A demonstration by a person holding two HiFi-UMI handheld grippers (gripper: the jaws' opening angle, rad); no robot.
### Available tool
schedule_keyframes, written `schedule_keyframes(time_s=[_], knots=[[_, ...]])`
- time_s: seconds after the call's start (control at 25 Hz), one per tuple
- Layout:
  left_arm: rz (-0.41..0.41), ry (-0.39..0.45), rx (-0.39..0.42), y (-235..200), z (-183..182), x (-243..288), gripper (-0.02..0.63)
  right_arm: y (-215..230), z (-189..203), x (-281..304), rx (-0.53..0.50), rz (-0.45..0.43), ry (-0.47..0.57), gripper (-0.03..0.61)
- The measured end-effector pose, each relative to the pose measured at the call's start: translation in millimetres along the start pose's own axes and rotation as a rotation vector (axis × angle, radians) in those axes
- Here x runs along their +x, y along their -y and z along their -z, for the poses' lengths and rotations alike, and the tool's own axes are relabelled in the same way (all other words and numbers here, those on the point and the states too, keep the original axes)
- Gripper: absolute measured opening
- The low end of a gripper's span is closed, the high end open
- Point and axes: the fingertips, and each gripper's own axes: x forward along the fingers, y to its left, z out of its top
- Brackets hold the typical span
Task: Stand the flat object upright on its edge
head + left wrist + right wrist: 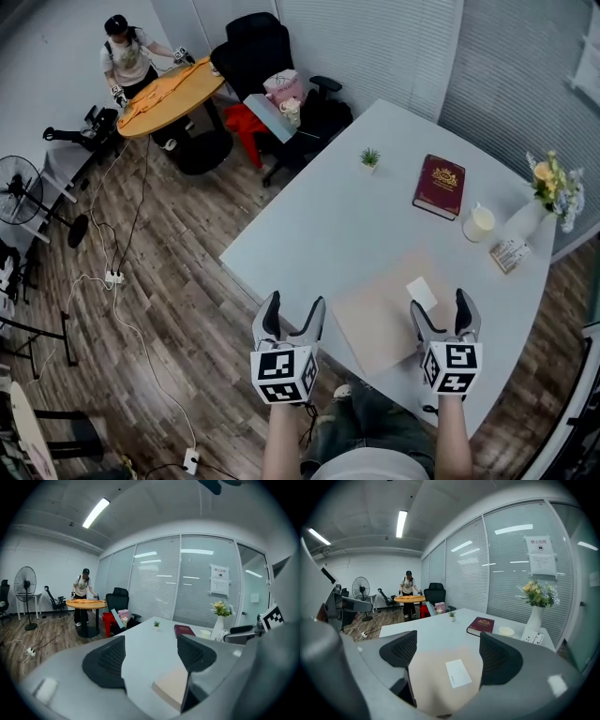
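**Q:** Nearest are the left gripper (295, 314) and the right gripper (439, 312). How do their jaws stand?

**A:** Both are spread wide and neither grips anything. The left gripper is at the near edge of the white table (319, 216).

**Q:** And the thin beige rectangular board (380, 319)?

**A:** It lies flat by the table's near edge, with a white paper label (422, 292) on top. The right gripper's jaws are over its labelled side and do not clamp it.

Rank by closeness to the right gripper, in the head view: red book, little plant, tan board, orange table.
1. Tan board, beside the right gripper.
2. Red book, farther up the white desk.
3. Little plant, near the desk's far edge.
4. Orange table, across the room, upper left.
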Motion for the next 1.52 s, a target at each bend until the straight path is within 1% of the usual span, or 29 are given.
schedule_keyframes(time_s=[0.32,0.52,0.68,0.88,1.08,1.2,1.4,1.52], knots=[[0.125,-0.130,0.010,24,35,50,0.344,27,37,12,0.022,0.049,-0.085,0.440],[0.194,-0.220,0.072,35,58,73,0.344,44,64,17,0.083,0.079,-0.145,0.431],[0.247,-0.276,0.096,39,70,86,0.345,52,88,19,0.129,0.095,-0.201,0.430],[0.318,-0.382,0.180,47,88,99,0.359,57,109,17,0.169,0.123,-0.247,0.431],[0.405,-0.475,0.247,62,107,111,0.368,66,130,10,0.243,0.179,-0.276,0.432],[0.441,-0.522,0.289,69,119,117,0.371,73,142,8,0.313,0.203,-0.293,0.433],[0.521,-0.600,0.276,81,136,124,0.374,80,161,9,0.431,0.196,-0.344,0.445],[0.557,-0.650,0.300,84,146,126,0.378,81,170,11,0.487,0.184,-0.375,0.467]])
